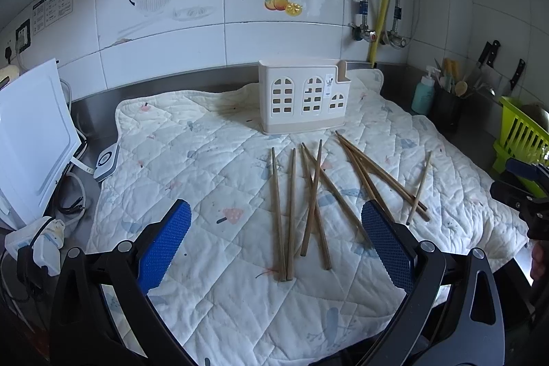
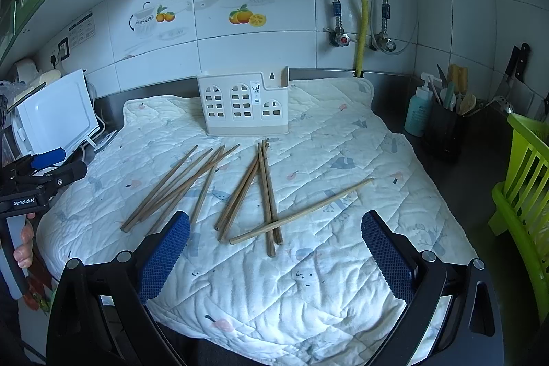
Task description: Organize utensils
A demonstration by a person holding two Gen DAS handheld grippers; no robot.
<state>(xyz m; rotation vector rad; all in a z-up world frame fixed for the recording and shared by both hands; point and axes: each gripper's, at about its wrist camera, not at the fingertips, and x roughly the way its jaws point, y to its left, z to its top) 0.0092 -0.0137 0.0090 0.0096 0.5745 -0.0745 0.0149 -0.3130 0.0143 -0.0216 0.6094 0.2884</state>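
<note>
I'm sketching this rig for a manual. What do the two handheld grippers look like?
Both match: the left gripper and right gripper have black angular frames with silver rivets and blue, dimple-textured pads on the fingers. Seen from the right wrist camera, the left gripper's body carries white "GenRobot.AI" lettering.

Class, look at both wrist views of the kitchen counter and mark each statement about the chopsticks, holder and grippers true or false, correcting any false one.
1. The chopsticks lie loose on the quilted mat. True.
2. The white house-shaped holder already has chopsticks standing in it. False: none show in it; all the chopsticks lie on the mat.
3. The right gripper is open and holds nothing. True.
4. The left gripper is shut on a chopstick. False: its fingers stand wide apart, gripping nothing.
5. The holder stands between the chopsticks and the tiled wall. True.
</note>
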